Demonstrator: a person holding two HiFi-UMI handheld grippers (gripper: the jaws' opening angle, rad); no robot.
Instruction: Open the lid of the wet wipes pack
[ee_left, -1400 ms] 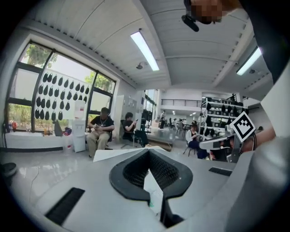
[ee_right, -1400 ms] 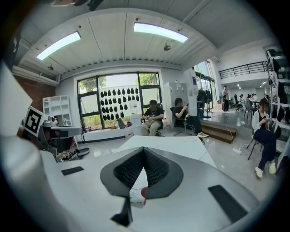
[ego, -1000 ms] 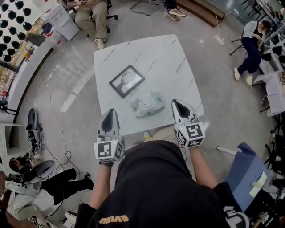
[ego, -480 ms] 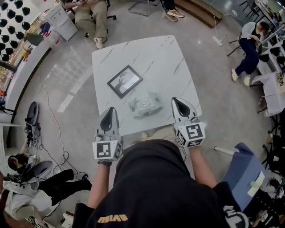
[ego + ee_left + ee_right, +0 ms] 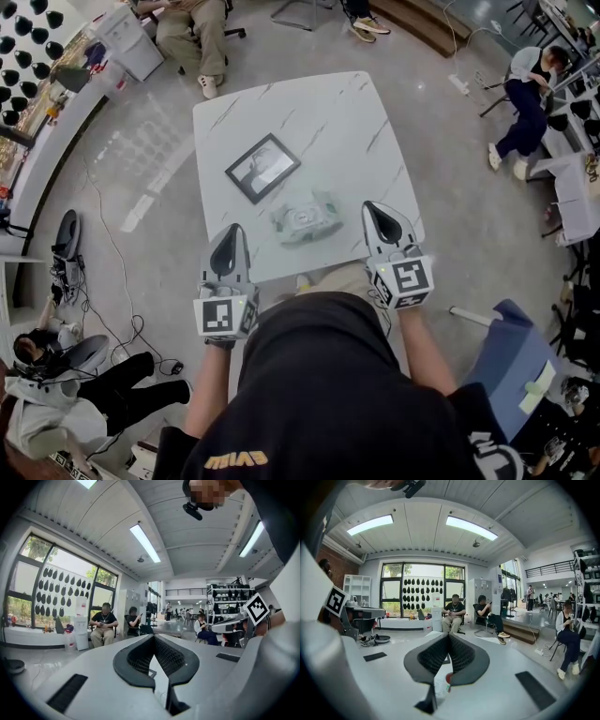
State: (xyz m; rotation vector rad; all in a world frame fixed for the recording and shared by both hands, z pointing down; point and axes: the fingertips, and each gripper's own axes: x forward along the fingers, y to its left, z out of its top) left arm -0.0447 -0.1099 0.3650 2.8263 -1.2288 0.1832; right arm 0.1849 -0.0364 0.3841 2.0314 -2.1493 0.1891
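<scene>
The wet wipes pack (image 5: 307,219), pale green and white with its lid down, lies near the front of the white marble table (image 5: 319,112). My left gripper (image 5: 232,232) hovers over the table's front edge, to the left of the pack and a little nearer me. My right gripper (image 5: 377,214) is level with the pack on its right. Neither touches the pack. In the left gripper view the left gripper (image 5: 152,638) has its jaws together with nothing between them. The right gripper (image 5: 447,636) also looks shut and empty in its own view.
A dark-framed picture (image 5: 263,168) lies flat on the table behind and left of the pack. A seated person (image 5: 192,33) is beyond the far edge, another person (image 5: 521,108) at the right. A blue chair (image 5: 516,361) stands at my right; cables (image 5: 112,262) run on the floor at the left.
</scene>
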